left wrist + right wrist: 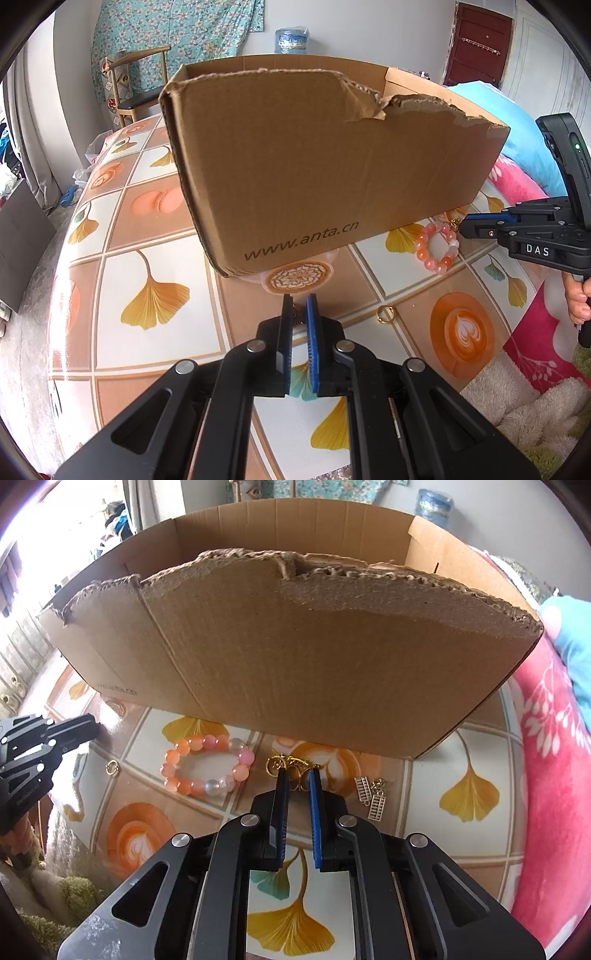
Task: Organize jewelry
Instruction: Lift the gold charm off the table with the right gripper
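Underneath, tiled ginkgo-and-latte tablecloth (155, 280); left tool (298, 297) pressed together, right tool (298, 771) nearly closed around gold earrings (291, 771).

A lived-in home room: floral curtain (177, 40) on the wall, wooden chair (136, 81), red door (480, 44), pink blanket (546, 757), and a counter (155, 236) under patterned oilcloth.

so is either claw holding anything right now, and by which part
Right claw flanks the gold earrings at their loops; a firm grip cannot be told. Left claw is shut, contents unclear.
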`<state>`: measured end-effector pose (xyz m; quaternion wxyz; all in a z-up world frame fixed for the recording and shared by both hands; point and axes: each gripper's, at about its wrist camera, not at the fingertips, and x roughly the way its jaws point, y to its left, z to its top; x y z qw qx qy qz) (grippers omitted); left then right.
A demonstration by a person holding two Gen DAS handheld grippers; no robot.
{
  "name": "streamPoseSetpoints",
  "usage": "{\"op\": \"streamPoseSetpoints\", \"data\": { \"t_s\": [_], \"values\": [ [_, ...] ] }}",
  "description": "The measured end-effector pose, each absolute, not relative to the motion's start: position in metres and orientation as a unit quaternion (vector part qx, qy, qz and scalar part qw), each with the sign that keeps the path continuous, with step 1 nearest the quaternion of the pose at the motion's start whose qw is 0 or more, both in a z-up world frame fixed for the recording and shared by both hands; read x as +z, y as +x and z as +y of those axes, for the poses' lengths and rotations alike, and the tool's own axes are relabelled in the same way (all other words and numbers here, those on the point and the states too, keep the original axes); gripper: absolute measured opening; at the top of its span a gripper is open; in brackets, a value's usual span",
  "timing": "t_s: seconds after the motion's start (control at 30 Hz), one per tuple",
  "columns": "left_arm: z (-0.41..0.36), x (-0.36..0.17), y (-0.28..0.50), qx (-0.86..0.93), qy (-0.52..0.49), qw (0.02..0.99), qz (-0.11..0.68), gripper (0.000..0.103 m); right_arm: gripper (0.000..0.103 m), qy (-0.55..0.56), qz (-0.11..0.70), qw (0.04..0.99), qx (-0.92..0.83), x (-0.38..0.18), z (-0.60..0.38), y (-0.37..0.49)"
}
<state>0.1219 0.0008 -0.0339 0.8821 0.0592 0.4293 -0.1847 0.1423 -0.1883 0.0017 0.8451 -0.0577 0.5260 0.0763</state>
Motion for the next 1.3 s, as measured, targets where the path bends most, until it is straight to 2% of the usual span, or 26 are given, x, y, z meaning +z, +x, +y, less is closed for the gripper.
{"op": "streamPoseSetpoints", "data": {
  "t_s": [0.4, 0.5, 0.57, 0.6, 0.7, 0.87, 0.9, 1.1, 1.17, 1.3],
  "values": [
    [-0.002, -0.033, 0.123, -0.181, 0.064, 0.881, 0.431, 0.007, 0.009, -0.056, 0.541, 0.835, 0.088, -0.002, -0.163, 0.125],
    [-0.002, -0.034, 0.123, -0.179, 0.063, 0.881, 0.433, 0.007, 0.026, -0.053, 0.539, 0.836, 0.088, -0.002, -0.16, 0.131],
    [-0.003, -0.034, 0.123, -0.178, 0.066, 0.881, 0.433, 0.007, 0.027, -0.057, 0.534, 0.839, 0.089, -0.005, -0.158, 0.132],
    [-0.004, -0.034, 0.123, -0.177, 0.067, 0.881, 0.433, 0.007, 0.026, -0.059, 0.534, 0.839, 0.089, -0.008, -0.161, 0.133],
    [-0.004, -0.034, 0.123, -0.175, 0.068, 0.882, 0.433, 0.007, 0.013, -0.055, 0.533, 0.839, 0.092, -0.013, -0.162, 0.125],
    [-0.005, -0.034, 0.121, -0.174, 0.068, 0.883, 0.43, 0.007, 0.012, -0.041, 0.524, 0.845, 0.096, -0.013, -0.166, 0.124],
    [-0.004, -0.034, 0.121, -0.175, 0.066, 0.884, 0.429, 0.007, 0.0, -0.036, 0.52, 0.847, 0.098, -0.013, -0.169, 0.121],
    [0.001, -0.033, 0.121, -0.183, 0.049, 0.882, 0.431, 0.006, 0.0, -0.008, 0.518, 0.85, 0.097, -0.007, -0.183, 0.117],
    [0.0, -0.032, 0.12, -0.183, 0.054, 0.883, 0.428, 0.001, 0.0, -0.004, 0.513, 0.853, 0.097, -0.005, -0.186, 0.116],
    [-0.004, -0.032, 0.12, -0.182, 0.06, 0.882, 0.43, 0.0, 0.001, 0.004, 0.502, 0.858, 0.11, 0.001, -0.19, 0.112]
  ]
}}
